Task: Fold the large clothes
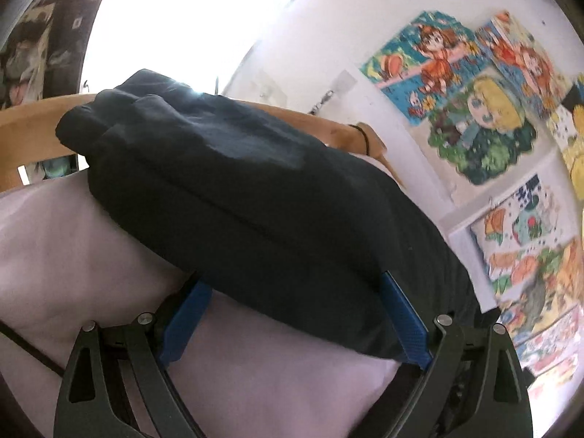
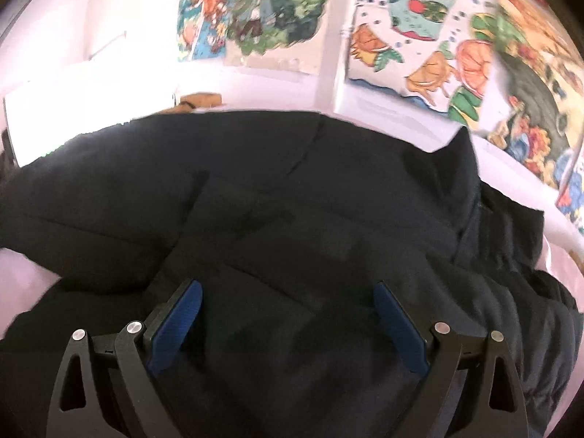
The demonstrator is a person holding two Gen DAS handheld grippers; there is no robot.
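A large dark navy garment (image 1: 237,182) lies folded into a thick bundle on a pale pink bed sheet (image 1: 73,255). My left gripper (image 1: 292,277) stands wide open at the bundle's near edge. The cloth drapes over both blue fingertips and hides them, and I cannot see the pads pressing on it. In the right wrist view the same garment (image 2: 292,200) fills the frame, with a gathered waistband at the right. My right gripper (image 2: 288,286) hovers open just above the cloth with nothing pinched between its blue pads.
A wooden bed frame (image 1: 33,124) curves behind the bundle. The white wall carries colourful cartoon posters (image 1: 474,109) (image 2: 401,36). A bright window (image 1: 182,18) glares at the top left. Pink sheet (image 2: 22,270) shows at the left edge.
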